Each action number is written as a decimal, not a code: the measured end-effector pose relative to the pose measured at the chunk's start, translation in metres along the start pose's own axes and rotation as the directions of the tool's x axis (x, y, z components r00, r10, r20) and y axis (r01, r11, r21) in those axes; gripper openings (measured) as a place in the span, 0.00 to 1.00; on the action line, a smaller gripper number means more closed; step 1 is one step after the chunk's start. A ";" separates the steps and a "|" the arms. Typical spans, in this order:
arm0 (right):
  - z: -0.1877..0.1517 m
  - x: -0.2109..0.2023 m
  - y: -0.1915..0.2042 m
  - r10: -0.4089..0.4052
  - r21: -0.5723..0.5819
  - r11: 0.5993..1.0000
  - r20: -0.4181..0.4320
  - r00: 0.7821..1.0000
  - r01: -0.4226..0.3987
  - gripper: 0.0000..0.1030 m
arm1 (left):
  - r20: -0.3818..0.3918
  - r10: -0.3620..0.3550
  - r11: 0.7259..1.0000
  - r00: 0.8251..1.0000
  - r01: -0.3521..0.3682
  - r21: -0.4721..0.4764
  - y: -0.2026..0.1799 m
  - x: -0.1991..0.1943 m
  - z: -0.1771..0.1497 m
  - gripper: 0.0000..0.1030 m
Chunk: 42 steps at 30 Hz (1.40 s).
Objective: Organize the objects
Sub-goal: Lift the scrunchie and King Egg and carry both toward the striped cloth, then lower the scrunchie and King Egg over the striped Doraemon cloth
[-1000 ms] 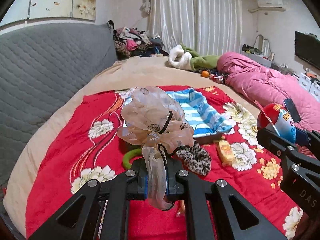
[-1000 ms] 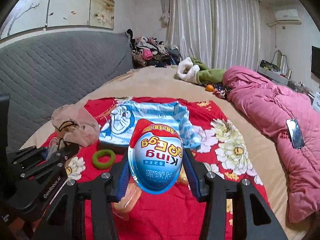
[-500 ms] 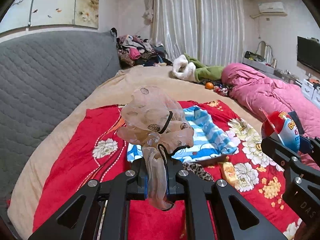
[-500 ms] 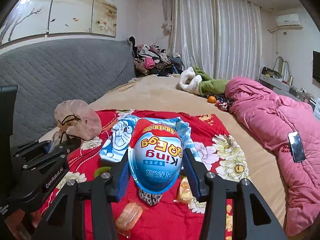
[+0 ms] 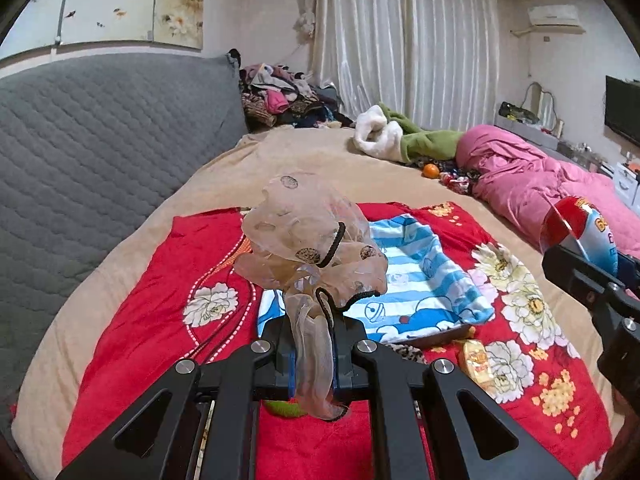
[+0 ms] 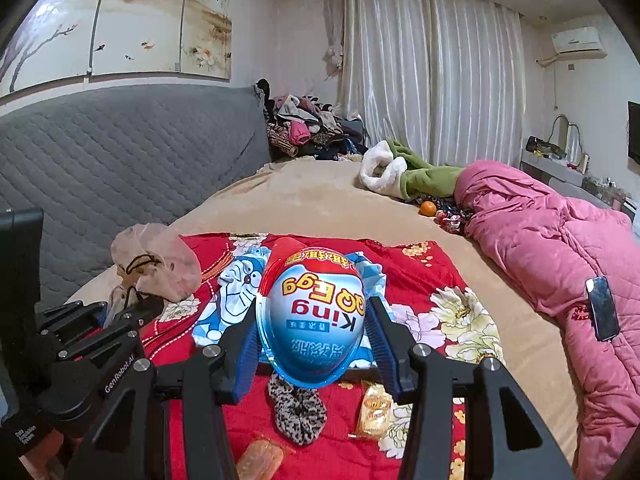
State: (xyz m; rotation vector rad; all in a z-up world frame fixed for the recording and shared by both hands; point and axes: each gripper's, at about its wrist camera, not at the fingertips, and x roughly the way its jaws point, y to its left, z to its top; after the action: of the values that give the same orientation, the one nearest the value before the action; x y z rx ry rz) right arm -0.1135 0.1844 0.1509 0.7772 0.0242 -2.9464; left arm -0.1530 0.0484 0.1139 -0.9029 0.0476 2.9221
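We've got the left gripper (image 5: 312,356) pinching a sheer scrunchie (image 5: 308,248) and the right gripper (image 6: 312,344) clamping the toy egg (image 6: 312,316), both lifted clear for sorting.

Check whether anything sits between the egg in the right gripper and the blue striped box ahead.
Nothing visible does. The right gripper holds the egg in the air, with the box just behind and below it. The leopard scrunchie and snack packet lie nearer than the box.
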 end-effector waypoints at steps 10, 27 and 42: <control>0.004 0.033 -0.002 0.012 0.003 1.000 -0.017 1.000 -0.012 0.48 | -0.002 0.002 1.000 1.000 -0.002 0.007 -0.005 0.025 0.012 0.11; 0.016 0.096 -0.011 0.023 0.014 1.000 -0.044 0.999 -0.023 0.48 | -0.042 0.005 1.000 0.999 -0.005 -0.013 -0.011 0.095 0.026 0.11; 0.007 0.152 -0.025 0.037 0.043 0.999 -0.082 0.996 -0.033 0.48 | -0.079 -0.002 0.999 0.997 -0.002 -0.043 -0.016 0.157 0.023 0.11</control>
State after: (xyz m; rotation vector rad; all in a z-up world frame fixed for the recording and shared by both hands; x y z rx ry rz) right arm -0.2513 0.1955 0.0819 0.8954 -0.0448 -2.8888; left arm -0.2936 0.0768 0.0438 -1.0246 -0.0097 2.8969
